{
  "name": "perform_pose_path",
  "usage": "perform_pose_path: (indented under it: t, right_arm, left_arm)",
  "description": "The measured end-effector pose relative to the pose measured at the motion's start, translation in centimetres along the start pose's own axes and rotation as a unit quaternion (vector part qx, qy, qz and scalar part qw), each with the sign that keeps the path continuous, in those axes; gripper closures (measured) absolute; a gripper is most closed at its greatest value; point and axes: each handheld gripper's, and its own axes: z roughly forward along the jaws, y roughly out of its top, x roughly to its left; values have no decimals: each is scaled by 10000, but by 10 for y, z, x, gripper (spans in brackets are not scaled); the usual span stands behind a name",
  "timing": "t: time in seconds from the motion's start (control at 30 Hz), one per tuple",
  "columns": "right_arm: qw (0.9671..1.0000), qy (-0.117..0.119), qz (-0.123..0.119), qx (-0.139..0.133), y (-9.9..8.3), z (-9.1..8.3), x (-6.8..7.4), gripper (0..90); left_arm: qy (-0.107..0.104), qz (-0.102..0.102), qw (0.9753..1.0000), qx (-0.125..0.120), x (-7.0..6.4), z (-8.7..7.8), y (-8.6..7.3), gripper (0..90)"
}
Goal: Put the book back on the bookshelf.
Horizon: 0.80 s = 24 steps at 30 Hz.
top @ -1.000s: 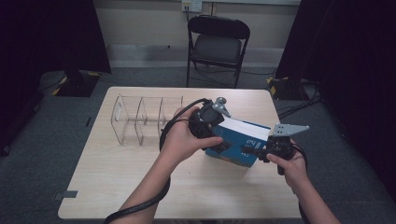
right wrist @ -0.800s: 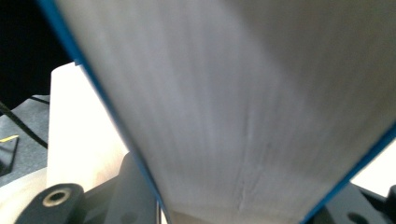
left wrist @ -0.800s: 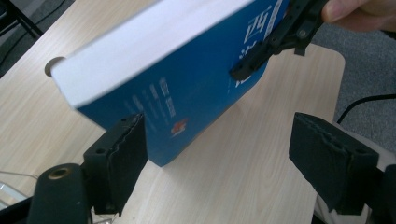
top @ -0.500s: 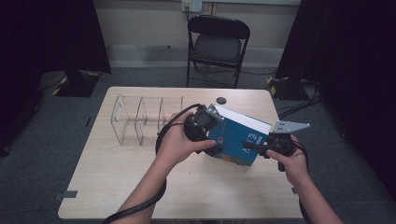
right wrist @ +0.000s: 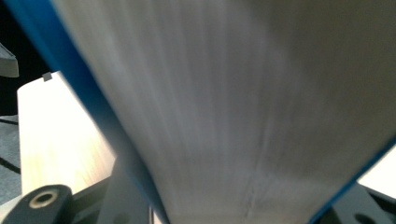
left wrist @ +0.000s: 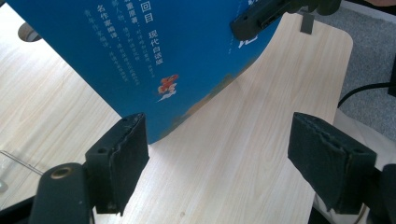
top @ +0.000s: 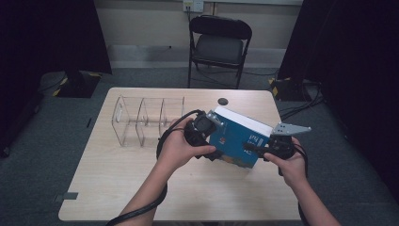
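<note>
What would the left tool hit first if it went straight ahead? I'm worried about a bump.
Probably the blue book. The left tool stands open, and the book's tilted cover hangs ahead toward one jaw, held by the right tool. Beneath it lies the table. Depth is hard to judge.

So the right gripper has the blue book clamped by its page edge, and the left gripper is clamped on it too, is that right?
Not quite. The left gripper is open: in the left gripper view its fingers stand wide apart, with the blue book beyond them. The right gripper does clamp the book's page edge.
</note>
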Motion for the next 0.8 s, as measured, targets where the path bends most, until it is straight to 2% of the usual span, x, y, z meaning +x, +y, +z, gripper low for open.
perform_pose_path:
  t: [0.1, 0.17, 0.27, 0.33, 0.4, 0.6, 0.8]
  right_arm:
    - [9999, -62, -55, -66, 3, -1, 3, 533]
    - [9998, -15, -16, -198, 7, -2, 5, 532]
    - [9999, 3, -94, -141, 13, -1, 7, 536]
    - [9999, 43, -148, -48, 15, -1, 7, 575]
    - [9995, 64, -302, 21, 16, -2, 9, 602]
    - [9989, 73, -449, 110, 18, -2, 12, 614]
    - [9987, 212, -455, 129, 19, -4, 15, 615]
  left_arm:
    - [15, -19, 10000, 19, 1, -1, -1, 200]
    - [-6, -40, 10000, 46, 2, 0, -2, 201]
    - [5, -37, 9999, 100, 2, 1, -2, 201]
    - [-1, -44, 10000, 86, 2, 1, -3, 201]
    - [5, -36, 10000, 88, 1, 1, -3, 202]
    - [9, -49, 9999, 111, 4, -1, -3, 201]
    - [74, -72, 9999, 56, 7, -8, -4, 202]
